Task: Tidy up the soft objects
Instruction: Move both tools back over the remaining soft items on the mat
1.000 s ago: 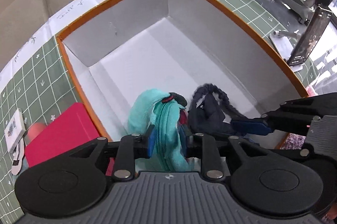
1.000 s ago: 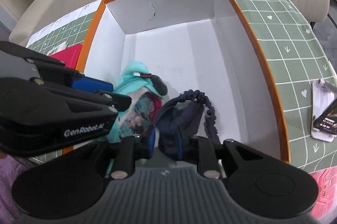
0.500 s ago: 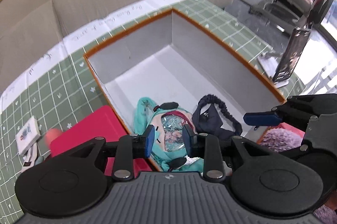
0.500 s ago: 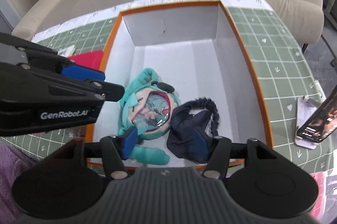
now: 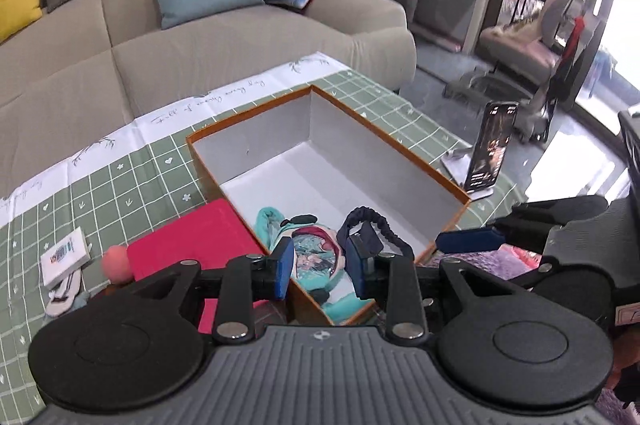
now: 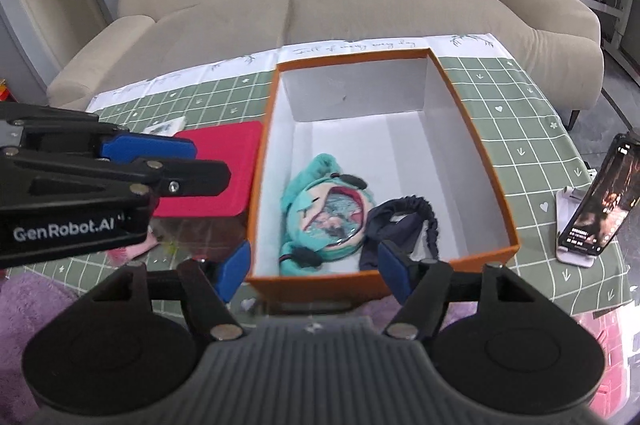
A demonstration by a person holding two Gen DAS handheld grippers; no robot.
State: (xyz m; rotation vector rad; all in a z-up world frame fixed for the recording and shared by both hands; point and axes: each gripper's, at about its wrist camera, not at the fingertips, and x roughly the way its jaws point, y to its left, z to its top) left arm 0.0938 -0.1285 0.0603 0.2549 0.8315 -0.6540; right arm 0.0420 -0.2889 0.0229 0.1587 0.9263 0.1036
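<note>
A teal plush doll [image 6: 324, 213] and a navy elastic headband [image 6: 404, 221] lie side by side on the floor of the orange-rimmed white box [image 6: 472, 129], at its near end. My right gripper [image 6: 314, 273] hangs above the box's near wall; its jaws are opening, with nothing between them. In the left wrist view the doll [image 5: 316, 253] and headband [image 5: 372, 229] show below my left gripper [image 5: 320, 267], which is open and holds nothing above the box's [image 5: 400, 145] near corner. The left gripper's fingers [image 6: 148, 147] reach in from the left.
A red pad [image 6: 224, 169] lies left of the box on the green checked cloth, with a small white packet [image 5: 64, 255] beyond it. A phone on a stand [image 6: 600, 201] is at the right. A purple fluffy item [image 6: 32, 305] lies near left. A beige sofa [image 6: 320, 5] runs behind.
Both grippers let go of the doll and the headband, which now lie in the box. Both have lifted up and back, and the right jaws have spread wide.
</note>
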